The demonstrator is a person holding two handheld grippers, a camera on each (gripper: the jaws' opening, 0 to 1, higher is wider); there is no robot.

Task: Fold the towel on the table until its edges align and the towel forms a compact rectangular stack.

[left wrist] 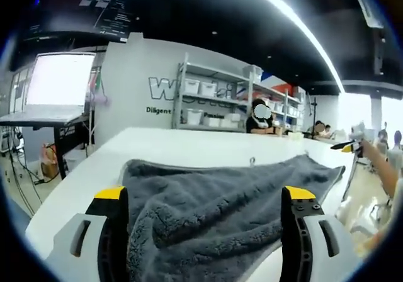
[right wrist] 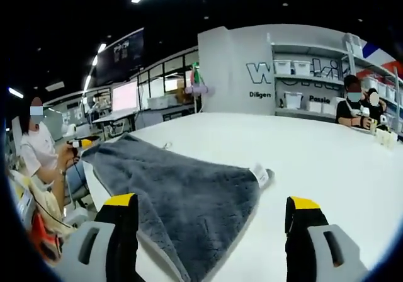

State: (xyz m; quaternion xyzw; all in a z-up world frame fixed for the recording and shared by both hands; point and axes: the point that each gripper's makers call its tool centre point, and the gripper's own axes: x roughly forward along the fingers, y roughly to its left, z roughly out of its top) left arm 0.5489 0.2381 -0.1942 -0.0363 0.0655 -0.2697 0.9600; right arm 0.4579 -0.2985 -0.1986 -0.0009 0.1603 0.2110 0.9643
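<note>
**Grey towel spread on the worktop, both tongs wide apart**

The towel [left wrist: 220, 213] lies flat and rumpled on the white worktop [left wrist: 170, 146], its landmark here. In the left gripper view the left tongs [left wrist: 204, 231] stand spread, one jaw at each side of the towel's near part, nothing pinched between them. A small loop sits at the towel's far edge.

In the right gripper view the right tongs [right wrist: 211, 231] are likewise spread and hold nothing; the towel [right wrist: 182, 200] passes under the left jaw, while the right jaw stands over bare worktop [right wrist: 327, 156] beside the towel. A white tag [right wrist: 260, 174] sticks out at the towel's corner. Shelves [right wrist: 302, 93] stand well beyond the towel.
</note>
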